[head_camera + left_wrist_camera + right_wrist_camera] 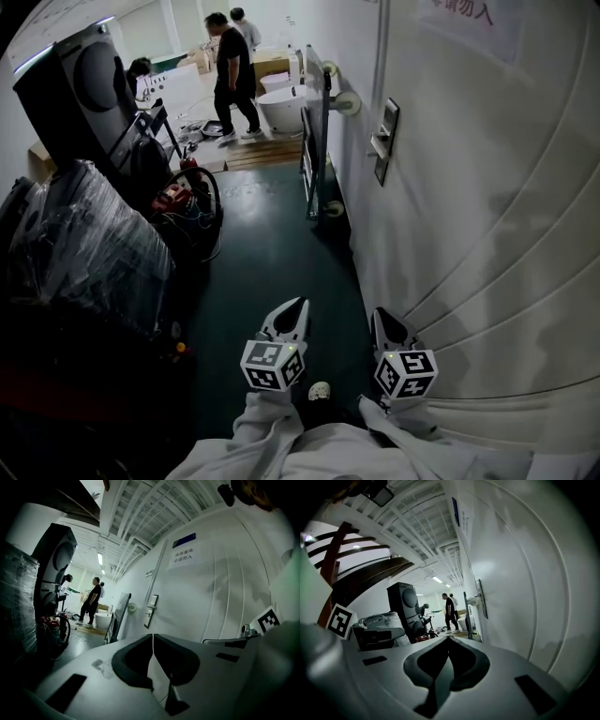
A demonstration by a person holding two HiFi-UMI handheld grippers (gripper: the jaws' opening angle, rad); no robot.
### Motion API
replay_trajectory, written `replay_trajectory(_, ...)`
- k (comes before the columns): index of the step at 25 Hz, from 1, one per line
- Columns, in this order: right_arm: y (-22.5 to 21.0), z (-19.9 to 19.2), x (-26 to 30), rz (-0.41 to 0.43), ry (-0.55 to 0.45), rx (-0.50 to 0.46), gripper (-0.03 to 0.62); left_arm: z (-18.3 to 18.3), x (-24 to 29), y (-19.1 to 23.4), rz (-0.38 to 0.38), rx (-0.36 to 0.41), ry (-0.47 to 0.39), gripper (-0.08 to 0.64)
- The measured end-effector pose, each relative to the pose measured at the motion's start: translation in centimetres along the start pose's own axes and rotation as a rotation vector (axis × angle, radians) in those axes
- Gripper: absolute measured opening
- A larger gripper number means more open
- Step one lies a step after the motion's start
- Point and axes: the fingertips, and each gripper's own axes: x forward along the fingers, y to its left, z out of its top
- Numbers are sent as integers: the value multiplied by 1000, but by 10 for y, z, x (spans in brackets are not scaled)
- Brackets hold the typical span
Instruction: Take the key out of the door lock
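A white door (487, 206) fills the right side of the head view. Its dark lock plate with a lever handle (385, 141) is far ahead of both grippers, and it also shows small as the lock plate (151, 610) in the left gripper view and the lock plate (480, 598) in the right gripper view. No key can be made out at this distance. My left gripper (301, 303) is low in the middle, shut and empty, as its own view (153, 635) confirms. My right gripper (379, 313) is beside it, close to the door, also shut with nothing in it (448, 638).
A dark green floor (272, 262) runs along the door. A metal frame (314, 150) leans by the wall past the lock. On the left stand a tall black machine (84, 84), a plastic-wrapped pile (84, 244) and cables (187, 202). People (232, 80) stand far back near a white tub (281, 108).
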Motion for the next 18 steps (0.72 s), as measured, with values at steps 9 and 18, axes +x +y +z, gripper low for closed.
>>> replay_trajectory(9, 5, 0, 38, -23, 8, 10, 52, 4, 23, 30, -25, 7, 17, 18)
replay_trajectory(18, 17, -9, 51, -8, 46, -3, 52, -8, 14, 49, 14, -24, 37, 18)
